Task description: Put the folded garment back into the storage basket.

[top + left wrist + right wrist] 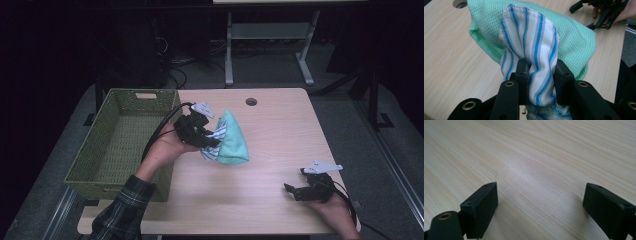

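Status: pickup is done; placement is not. The left claw [537,75] is clamped on a striped cloth [534,50], its two black jaws pressing a bunched fold of fabric from either side. A green cloth [574,40] hangs directly behind the striped one and touches it; it appears to be lifted along with it, though the pictures do not show whether the jaws grip it as well.

In the high view the bundle is held above the worktop [270,130], just right of the woven basket [120,145], which stands at the left edge of the worktop. The lowest corner of the green cloth [235,142] looks close to, or lightly resting on, the surface; which of the two cannot be told. The basket holds nothing that can be seen. The likely remaining step is to carry the bundle left over the near wall of the basket and release it inside.

The right claw [540,202] stands apart, jaws wide, with bare worktop between them. It rests low near the front right corner, well apart from the cloths, and holds nothing.

Appearance of the items:
- Striped cloth: white with blue lengthwise stripes, stitched hem, gathered into a rounded hump above the jaws, with a frayed edge below them.
- Green cloth: mint colour, waffle-like weave, soft and limp, draped in a loose fold.
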